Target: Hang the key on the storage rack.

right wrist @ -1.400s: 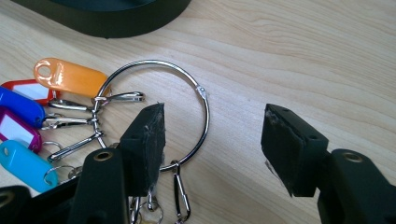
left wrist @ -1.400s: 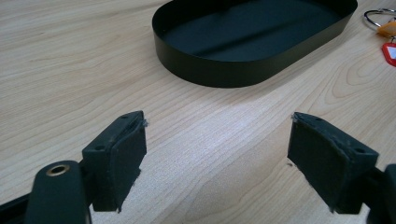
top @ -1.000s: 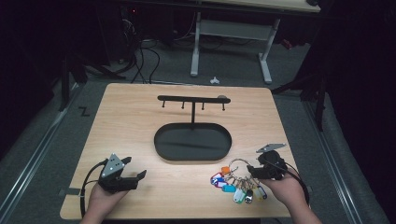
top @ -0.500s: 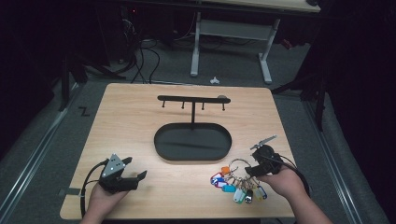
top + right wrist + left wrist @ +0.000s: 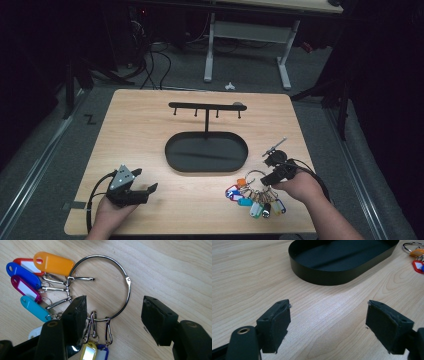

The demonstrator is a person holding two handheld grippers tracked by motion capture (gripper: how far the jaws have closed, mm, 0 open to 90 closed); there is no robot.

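A big metal key ring lies flat on the wooden table at the front right, with several coloured tags clipped to it: orange, blue, purple, light blue and yellow. The bunch of tags fans out toward the table's front edge. My right gripper is open and low over the ring, its jaws straddling the ring's lower right arc. In the high view the right gripper sits at the ring's far side. My left gripper rests open at the front left, with nothing between its jaws.
A black oval tray sits in the middle of the table, and from it rises a post with a black hook bar. The tray's wall is ahead of the left gripper. Table legs and cables lie on the floor beyond.
My right gripper has moved left and tipped down onto the key ring. The left gripper has stayed where it was.
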